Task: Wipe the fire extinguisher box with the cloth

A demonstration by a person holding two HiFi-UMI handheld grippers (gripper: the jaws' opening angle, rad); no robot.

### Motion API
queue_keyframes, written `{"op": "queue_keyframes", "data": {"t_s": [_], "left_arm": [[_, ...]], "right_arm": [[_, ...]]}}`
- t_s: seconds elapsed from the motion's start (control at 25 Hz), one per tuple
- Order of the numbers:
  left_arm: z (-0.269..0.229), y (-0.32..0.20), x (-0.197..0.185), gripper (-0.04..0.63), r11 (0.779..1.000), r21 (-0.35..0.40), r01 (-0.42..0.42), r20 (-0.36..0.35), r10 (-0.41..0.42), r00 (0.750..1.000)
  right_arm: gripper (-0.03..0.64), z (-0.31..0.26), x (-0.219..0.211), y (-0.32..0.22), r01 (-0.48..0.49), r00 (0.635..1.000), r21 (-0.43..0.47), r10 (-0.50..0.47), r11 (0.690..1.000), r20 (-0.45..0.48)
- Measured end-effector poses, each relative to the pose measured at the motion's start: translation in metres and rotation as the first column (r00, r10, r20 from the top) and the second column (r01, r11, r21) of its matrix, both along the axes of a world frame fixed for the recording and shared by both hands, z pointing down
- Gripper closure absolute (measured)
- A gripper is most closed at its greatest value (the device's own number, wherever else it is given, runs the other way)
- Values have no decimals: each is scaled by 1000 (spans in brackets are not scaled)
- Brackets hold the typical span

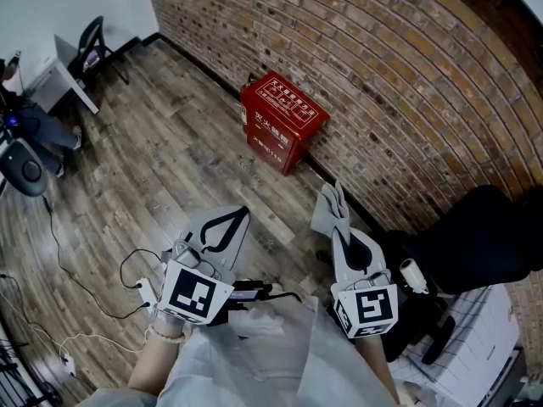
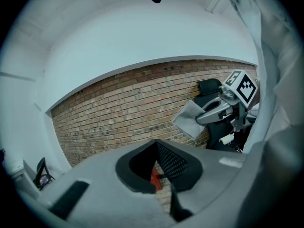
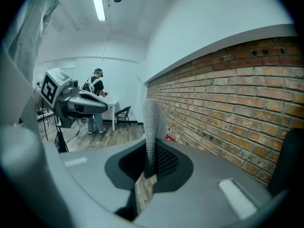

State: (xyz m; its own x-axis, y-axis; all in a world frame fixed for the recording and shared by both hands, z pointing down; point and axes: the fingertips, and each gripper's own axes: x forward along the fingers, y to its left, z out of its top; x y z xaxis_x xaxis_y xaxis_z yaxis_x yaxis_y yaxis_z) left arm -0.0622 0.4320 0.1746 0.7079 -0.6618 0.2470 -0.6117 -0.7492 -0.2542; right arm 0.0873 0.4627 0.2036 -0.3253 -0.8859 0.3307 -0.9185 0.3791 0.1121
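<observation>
Note long red-brick wall (image 1: 407,66) running diagonally, with brown wood-plank floor (image 1: 170,168) below it. Find red metal fire extinguisher box (image 1: 284,121) on the floor, back against the foot of the wall, well ahead of both tongs and untouched. See right tongs (image 1: 338,225) pinching folded grey cloth (image 1: 329,203) by one edge, most of it standing clear beyond the tips. See left tongs (image 1: 227,225) pressed almost together, showing only a thin slit and gripping nothing. Judge wiping not yet begun.

Risks, as judged:
- Expect scraping of cloth or right tongs on rough brick along the box's rear edge, for lack of any visible gap there.
- Expect sliding or rocking of the box under a sideways stroke unless steadied; free left tongs could brace it.
- Expect slipping of the cloth out of the right tongs under a firm drag, given the one-edge hold.
- Mind thin black cable (image 1: 51,227) trailing over the floor at left: possible snag underfoot on approach.
</observation>
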Motion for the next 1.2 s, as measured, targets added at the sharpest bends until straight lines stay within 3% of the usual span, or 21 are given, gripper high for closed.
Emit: {"op": "queue_keyframes", "data": {"t_s": [0.68, 1.2], "left_arm": [[-4, -7, -33, 597, 999, 27, -44, -23, 45, 999], [1, -37, -45, 597, 1000, 28, 9, -40, -8, 999]], "right_arm": [[597, -2, -30, -3, -61, 998, 21, 62, 998, -25], [597, 5, -44, -40, 0, 1000, 15, 0, 1000, -28]]}}
